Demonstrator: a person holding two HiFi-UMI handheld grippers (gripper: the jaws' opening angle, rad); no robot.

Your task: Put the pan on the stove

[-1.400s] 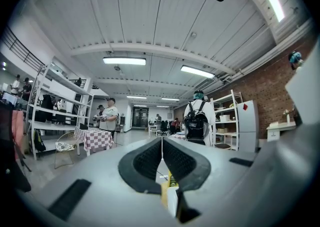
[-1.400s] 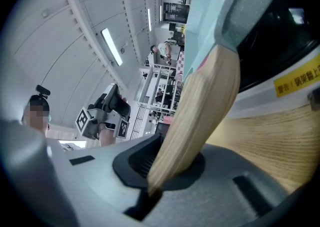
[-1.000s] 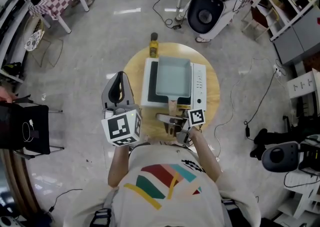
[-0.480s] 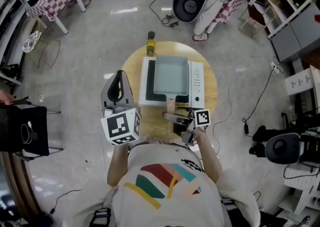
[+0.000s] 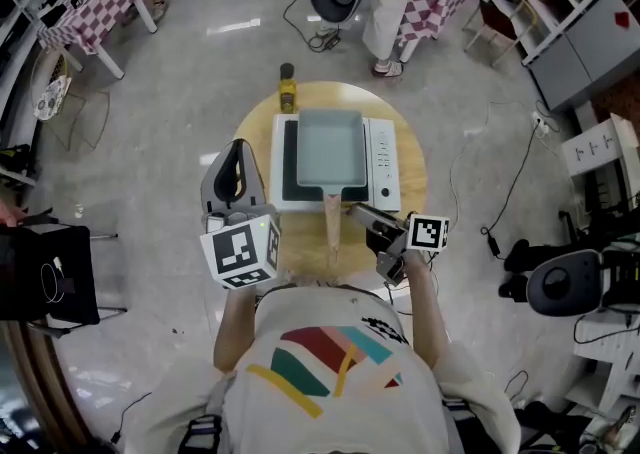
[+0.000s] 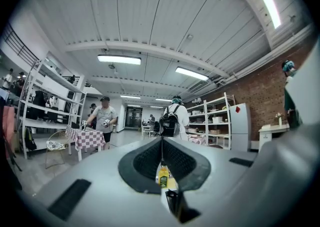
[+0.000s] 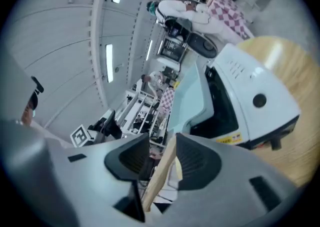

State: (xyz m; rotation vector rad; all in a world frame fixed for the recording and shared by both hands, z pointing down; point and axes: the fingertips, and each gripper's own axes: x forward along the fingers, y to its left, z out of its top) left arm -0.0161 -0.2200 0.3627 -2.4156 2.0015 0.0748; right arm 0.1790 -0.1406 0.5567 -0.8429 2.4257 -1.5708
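One pale pan [image 5: 330, 147] sits flat on the stove [image 5: 382, 157] atop the round table [image 5: 415, 187]; its wooden handle [image 5: 332, 232] runs straight back toward the person; the right gripper [image 5: 360, 212], the nearer one, lies just right of that handle and aims across it; its jaws have just been opening and stand wide, the handle in the gap with neither pad pressing; the left gripper [image 5: 237, 167], jaws together and empty, hangs farther off at the left.

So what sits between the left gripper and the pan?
Only a strip of bare tabletop and the stove's white edge; the head view shows it.
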